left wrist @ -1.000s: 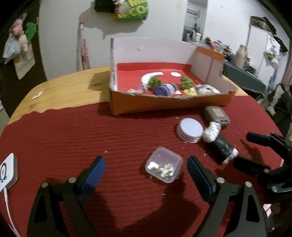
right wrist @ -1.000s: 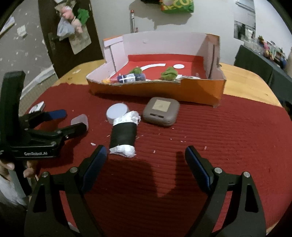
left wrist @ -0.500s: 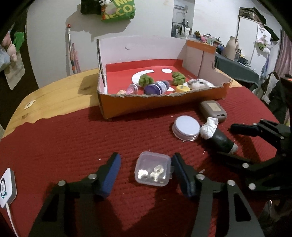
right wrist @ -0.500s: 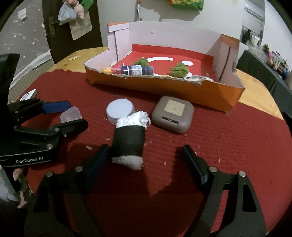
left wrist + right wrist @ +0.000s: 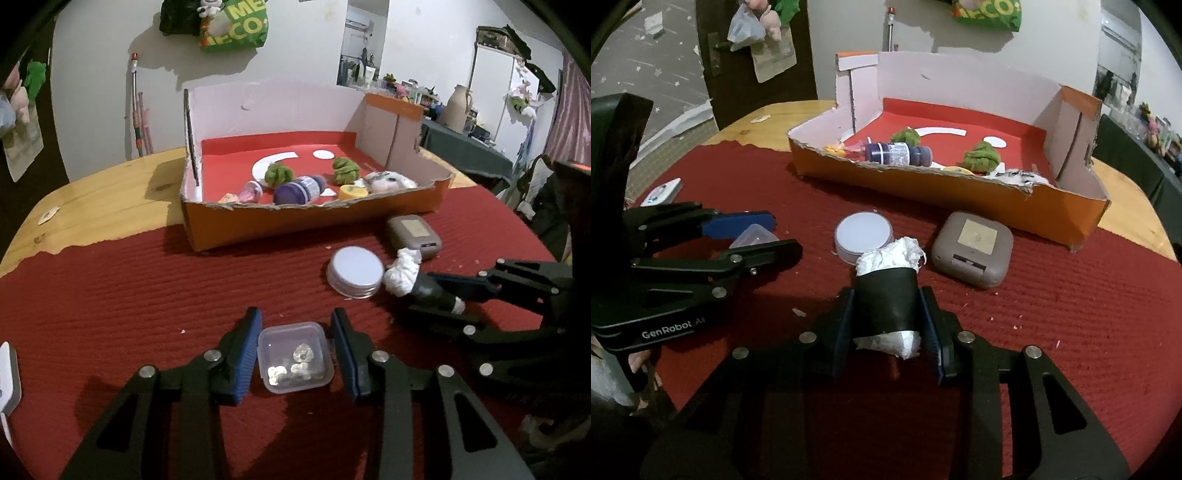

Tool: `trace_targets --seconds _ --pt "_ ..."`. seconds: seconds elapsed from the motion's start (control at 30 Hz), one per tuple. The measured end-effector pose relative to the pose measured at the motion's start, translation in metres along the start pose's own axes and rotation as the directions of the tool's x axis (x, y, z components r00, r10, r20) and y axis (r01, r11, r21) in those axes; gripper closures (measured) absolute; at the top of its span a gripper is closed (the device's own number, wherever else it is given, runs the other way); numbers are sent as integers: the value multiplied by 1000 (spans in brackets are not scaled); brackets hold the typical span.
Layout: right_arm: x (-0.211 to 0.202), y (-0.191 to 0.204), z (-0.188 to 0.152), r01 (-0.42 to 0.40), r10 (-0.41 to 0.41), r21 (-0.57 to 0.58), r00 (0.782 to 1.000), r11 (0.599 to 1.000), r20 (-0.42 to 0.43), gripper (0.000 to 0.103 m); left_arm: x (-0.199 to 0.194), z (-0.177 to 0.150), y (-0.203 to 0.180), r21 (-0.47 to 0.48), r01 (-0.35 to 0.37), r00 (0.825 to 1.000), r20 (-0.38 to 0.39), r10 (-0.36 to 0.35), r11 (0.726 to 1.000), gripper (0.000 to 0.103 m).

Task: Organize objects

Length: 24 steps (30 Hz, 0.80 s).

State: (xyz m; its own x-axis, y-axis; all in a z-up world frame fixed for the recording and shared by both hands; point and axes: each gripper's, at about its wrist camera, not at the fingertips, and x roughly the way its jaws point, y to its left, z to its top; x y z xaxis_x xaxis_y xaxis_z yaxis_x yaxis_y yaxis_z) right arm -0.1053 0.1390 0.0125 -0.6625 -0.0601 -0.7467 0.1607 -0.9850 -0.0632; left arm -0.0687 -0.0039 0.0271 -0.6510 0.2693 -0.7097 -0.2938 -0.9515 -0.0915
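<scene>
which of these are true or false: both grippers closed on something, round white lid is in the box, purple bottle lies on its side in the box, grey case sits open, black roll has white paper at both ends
1. Both grippers are closed on something. True: the left gripper is shut on the clear plastic container, and the right gripper on the black roll.
2. The round white lid is in the box. False: it lies on the red mat, in front of the cardboard box.
3. The purple bottle lies on its side in the box. True.
4. The grey case sits open. False: it is shut, flat on the mat.
5. The black roll has white paper at both ends. True.
</scene>
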Motion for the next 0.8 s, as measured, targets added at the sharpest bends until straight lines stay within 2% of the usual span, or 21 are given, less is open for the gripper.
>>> trace_targets --seconds 0.3,0.8 --pt "-35 -1 3 -16 15 7 997 1000 77 70 -24 7 -14 14 1 998 61 -2 1000 62" --pt "-53 -7 0 -32 29 33 994 999 102 70 -35 10 -26 16 26 997 77 -27 1000 62"
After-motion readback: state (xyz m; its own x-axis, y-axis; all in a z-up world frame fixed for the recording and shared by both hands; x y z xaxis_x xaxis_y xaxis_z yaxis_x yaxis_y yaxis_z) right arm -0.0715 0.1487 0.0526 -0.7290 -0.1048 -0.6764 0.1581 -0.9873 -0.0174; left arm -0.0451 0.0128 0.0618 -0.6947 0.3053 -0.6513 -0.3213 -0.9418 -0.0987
